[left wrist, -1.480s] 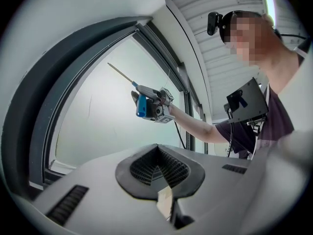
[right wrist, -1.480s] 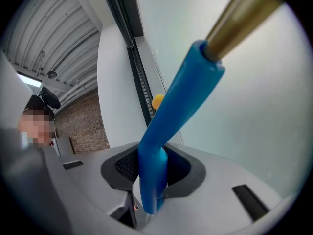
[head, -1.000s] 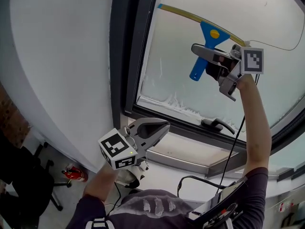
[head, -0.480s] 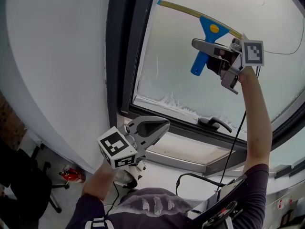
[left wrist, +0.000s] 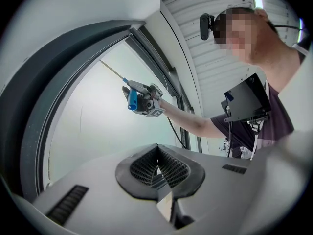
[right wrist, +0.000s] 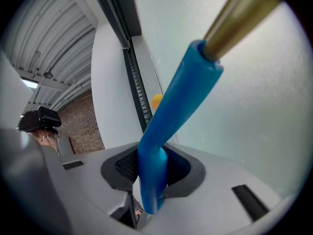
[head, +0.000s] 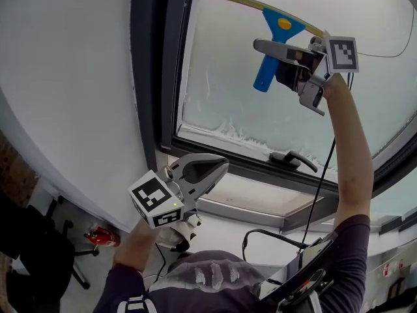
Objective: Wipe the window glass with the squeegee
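Observation:
The squeegee [head: 277, 26] has a blue handle and a long brass-coloured blade lying across the upper window glass [head: 221, 83]. My right gripper [head: 268, 54] is raised to the pane and is shut on the blue handle. In the right gripper view the handle [right wrist: 181, 102] rises from between the pads of the right gripper [right wrist: 152, 175] to the blade. My left gripper [head: 218, 169] hangs low below the sill, shut and empty. The left gripper view shows its own jaws [left wrist: 157, 155] pressed together, with the squeegee [left wrist: 132, 99] far off on the glass.
A dark frame [head: 150, 77] edges the pane, and foam streaks [head: 228, 132] run along its bottom. A window handle [head: 290, 158] lies on the lower frame. A black cable [head: 322, 188] hangs from my right arm. A red extinguisher [head: 101, 237] and a chair [head: 39, 259] stand on the floor.
The head view has shifted, so window and squeegee sit further left and up in the picture. The squeegee keeps its place on the glass and both grippers hold as before.

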Demonstrator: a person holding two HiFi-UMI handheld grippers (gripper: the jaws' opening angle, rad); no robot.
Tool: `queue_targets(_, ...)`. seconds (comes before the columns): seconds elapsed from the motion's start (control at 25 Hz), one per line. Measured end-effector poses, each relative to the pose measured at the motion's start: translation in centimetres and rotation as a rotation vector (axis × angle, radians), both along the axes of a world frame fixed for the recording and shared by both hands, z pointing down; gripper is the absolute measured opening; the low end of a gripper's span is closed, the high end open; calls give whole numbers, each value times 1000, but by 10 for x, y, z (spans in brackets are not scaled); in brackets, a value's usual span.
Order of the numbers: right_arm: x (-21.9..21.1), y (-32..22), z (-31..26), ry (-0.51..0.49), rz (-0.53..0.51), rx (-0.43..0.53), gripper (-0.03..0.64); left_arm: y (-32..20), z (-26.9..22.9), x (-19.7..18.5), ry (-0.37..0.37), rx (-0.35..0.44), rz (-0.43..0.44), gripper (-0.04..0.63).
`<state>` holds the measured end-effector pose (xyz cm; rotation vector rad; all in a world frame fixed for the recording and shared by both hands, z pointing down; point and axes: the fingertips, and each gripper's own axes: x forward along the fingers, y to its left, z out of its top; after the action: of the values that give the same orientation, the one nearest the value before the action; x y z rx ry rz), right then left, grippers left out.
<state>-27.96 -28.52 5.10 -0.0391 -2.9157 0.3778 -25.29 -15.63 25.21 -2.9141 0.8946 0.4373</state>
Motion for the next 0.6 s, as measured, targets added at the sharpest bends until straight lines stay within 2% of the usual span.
queue_targets(0.36,0,-8,3,18,19,-18,105,-7,-1,9,1,-21,21,6)
queue_targets(0.6,-3,-7,18,76,26,-22,104,-8,1,9,9,-39,30,6)
